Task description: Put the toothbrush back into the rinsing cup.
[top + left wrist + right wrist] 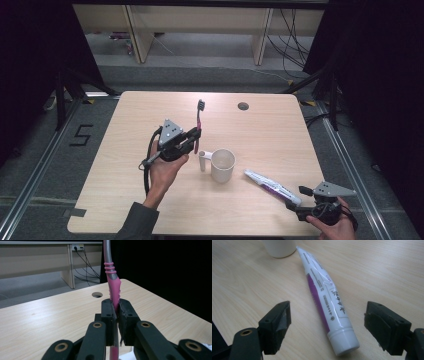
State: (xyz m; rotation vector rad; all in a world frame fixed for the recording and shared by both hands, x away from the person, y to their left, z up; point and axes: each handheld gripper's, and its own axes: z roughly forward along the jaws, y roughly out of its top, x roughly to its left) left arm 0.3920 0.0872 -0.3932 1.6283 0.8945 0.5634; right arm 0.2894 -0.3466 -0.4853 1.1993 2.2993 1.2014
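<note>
A pink and grey toothbrush (199, 122) stands upright in my left gripper (194, 139), head up, above the table left of the white mug (222, 165). In the left gripper view the jaws are shut on the toothbrush (111, 282) at its pink handle, my left gripper (117, 307) pointing across the table. A white and purple toothpaste tube (272, 187) lies flat on the table right of the mug. My right gripper (296, 200) sits near the table's front right corner, open. In the right gripper view the toothpaste tube (324, 297) lies between the wide jaws of my right gripper (325, 326), cap end nearest, untouched.
The wooden table (150, 200) has a round cable hole (243, 106) at the back. The base of the mug (279, 247) shows beyond the tube's far end. Desk legs and cables stand on the floor behind the table.
</note>
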